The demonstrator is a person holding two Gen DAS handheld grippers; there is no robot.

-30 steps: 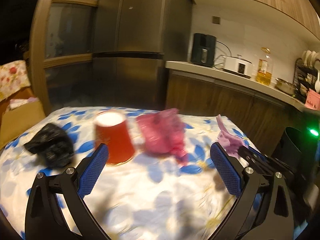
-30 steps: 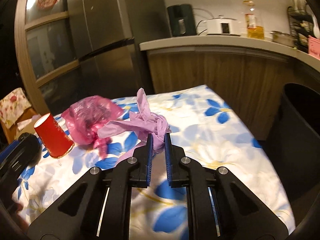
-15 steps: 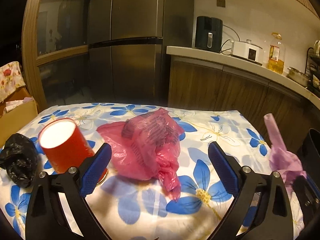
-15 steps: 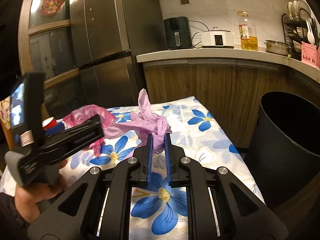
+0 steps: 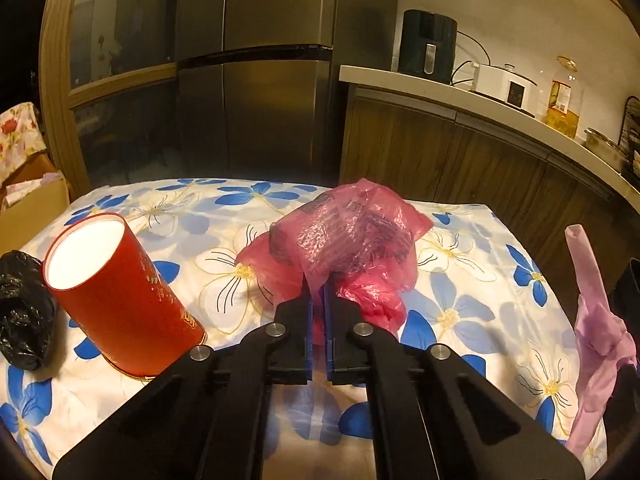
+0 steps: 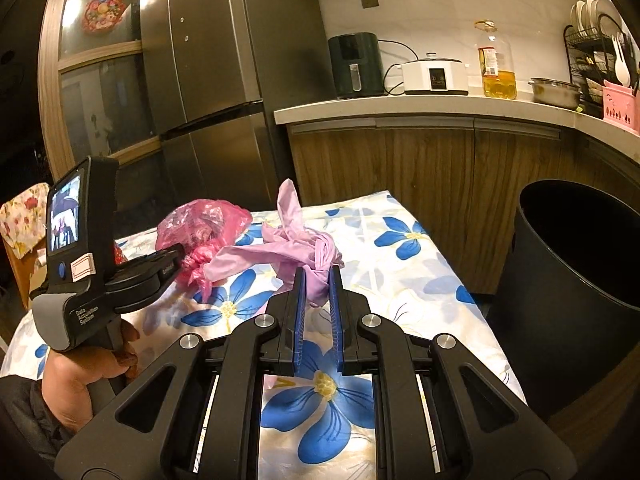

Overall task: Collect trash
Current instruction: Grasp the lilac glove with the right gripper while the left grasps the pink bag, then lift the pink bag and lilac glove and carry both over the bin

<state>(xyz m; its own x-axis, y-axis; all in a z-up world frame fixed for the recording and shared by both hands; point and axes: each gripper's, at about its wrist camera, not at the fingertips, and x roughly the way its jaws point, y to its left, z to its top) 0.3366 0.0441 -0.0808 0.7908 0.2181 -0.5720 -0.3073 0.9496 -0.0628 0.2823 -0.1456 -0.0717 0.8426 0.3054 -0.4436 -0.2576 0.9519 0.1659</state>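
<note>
Since 1 second back the left gripper (image 5: 316, 296) has travelled in over the flowered tablecloth (image 5: 224, 240) from a spot short of the cup to the crumpled pink translucent plastic bag (image 5: 352, 240), and its jaws, then spread wide, have just been closing; they now pinch a fold of that bag's near edge between the 2 blue pads, almost touching. Bag sits mid-table, most of it resting on the cloth beyond the fingertips. Red paper cup (image 5: 116, 296), mouth down and leaning, stands to the left of the bag, apart from it; crumpled black plastic bag (image 5: 22, 312) lies at the far left edge, just beside the cup. Right gripper (image 6: 318, 280) is narrow, clamped on the knotted lilac plastic bag (image 6: 304, 244), which is lifted clear of the cloth with loose tails sticking up and out to the left; same grip as 1 second ago, only the view has swung to take in more of the bin. Round black trash bin (image 6: 568, 280) stands off the table's right side, open top showing, interior dark. From the right wrist view, a hand (image 6: 80, 380) holds the left device's handle at lower left, its nose against the pink bag (image 6: 200, 224). Behind: steel fridge (image 6: 224, 80), wood-front counter (image 6: 420, 108) with appliances.
</note>
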